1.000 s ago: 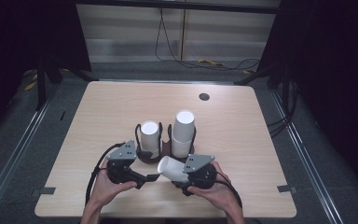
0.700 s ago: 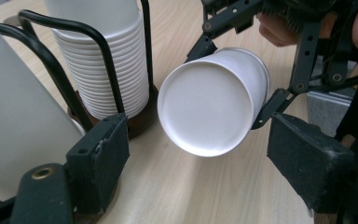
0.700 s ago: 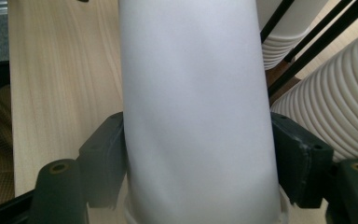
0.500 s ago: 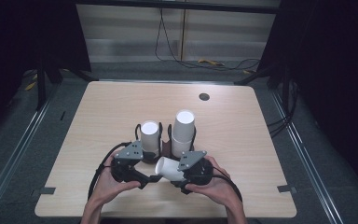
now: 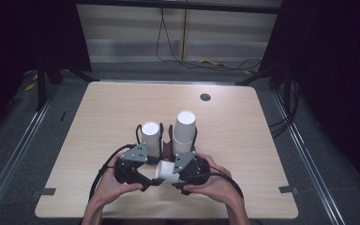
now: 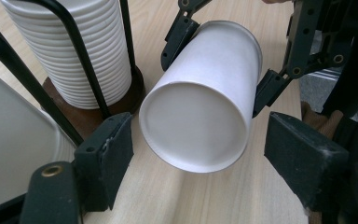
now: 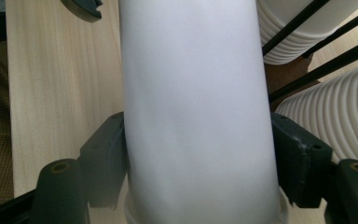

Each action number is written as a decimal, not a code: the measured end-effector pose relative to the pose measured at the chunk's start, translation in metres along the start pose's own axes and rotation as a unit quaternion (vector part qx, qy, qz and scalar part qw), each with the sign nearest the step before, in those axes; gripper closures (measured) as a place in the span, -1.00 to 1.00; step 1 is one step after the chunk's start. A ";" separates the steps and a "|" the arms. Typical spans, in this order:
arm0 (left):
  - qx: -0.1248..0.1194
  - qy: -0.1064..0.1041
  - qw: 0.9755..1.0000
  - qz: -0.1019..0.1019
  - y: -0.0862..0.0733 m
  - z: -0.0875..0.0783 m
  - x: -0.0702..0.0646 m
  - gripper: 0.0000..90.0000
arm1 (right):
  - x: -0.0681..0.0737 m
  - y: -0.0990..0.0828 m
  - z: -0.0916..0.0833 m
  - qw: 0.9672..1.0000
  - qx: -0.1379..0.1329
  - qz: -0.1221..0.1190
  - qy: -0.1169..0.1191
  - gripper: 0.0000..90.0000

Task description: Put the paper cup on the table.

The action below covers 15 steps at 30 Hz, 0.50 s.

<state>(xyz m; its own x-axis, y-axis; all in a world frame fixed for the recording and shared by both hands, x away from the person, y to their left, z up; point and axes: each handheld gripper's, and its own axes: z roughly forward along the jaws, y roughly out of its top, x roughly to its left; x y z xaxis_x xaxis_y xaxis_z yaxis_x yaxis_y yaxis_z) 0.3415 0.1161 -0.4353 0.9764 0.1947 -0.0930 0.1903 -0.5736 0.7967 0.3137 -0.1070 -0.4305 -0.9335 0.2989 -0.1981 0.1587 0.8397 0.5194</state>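
High view, overall: a person's two hands meet low in the frame over the wooden surface (image 5: 98, 122), just below two wire racks of white paper cups

Right gripper (image 7: 200, 154): clenched on the paper cup (image 7: 196, 107), pads pressed to both of its sides near the rim; the grip near the wide end leaves the base end free for the other gripper

Paper cup, place: lying level between the two grippers in the lower middle of the high view (image 5: 168, 171), above the surface and just in front of the racks

Left gripper (image 6: 200, 158): released; its jaws have just been closing, and the cup's base (image 6: 196, 126) sits between the pads with a gap on both sides

Why held so: I judge this a hand-over, the cup turned on its side so the left gripper can take the narrow end

Left cup stack (image 5: 151, 137): upright in its wire rack, at the upper left of the left gripper view (image 6: 79, 46)

Taller cup stack (image 5: 184, 127): upright in the neighbouring rack, just right of the first; the wires keep both stacks from toppling

Risk: thin walls may dent under a hard squeeze
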 end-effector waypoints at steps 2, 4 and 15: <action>0.008 -0.006 1.000 -0.001 0.000 0.002 0.001 -0.48 | 0.000 0.000 0.001 1.000 0.007 0.001 0.002 -0.38; 0.015 -0.007 1.000 -0.003 -0.001 0.004 0.001 -0.48 | 0.000 -0.001 0.002 1.000 0.009 -0.004 0.003 -0.38; 0.030 -0.017 0.999 0.002 -0.001 0.013 0.004 -0.44 | 0.003 0.005 0.005 0.999 0.037 -0.027 0.006 -0.37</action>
<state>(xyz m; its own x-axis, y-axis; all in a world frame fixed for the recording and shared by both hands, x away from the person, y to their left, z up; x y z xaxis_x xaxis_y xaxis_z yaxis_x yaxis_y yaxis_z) 0.3464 0.1069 -0.4438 0.9799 0.1660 -0.1106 0.1910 -0.6218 0.7595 0.3137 -0.1000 -0.4326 -0.9450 0.2478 -0.2137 0.1313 0.8852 0.4463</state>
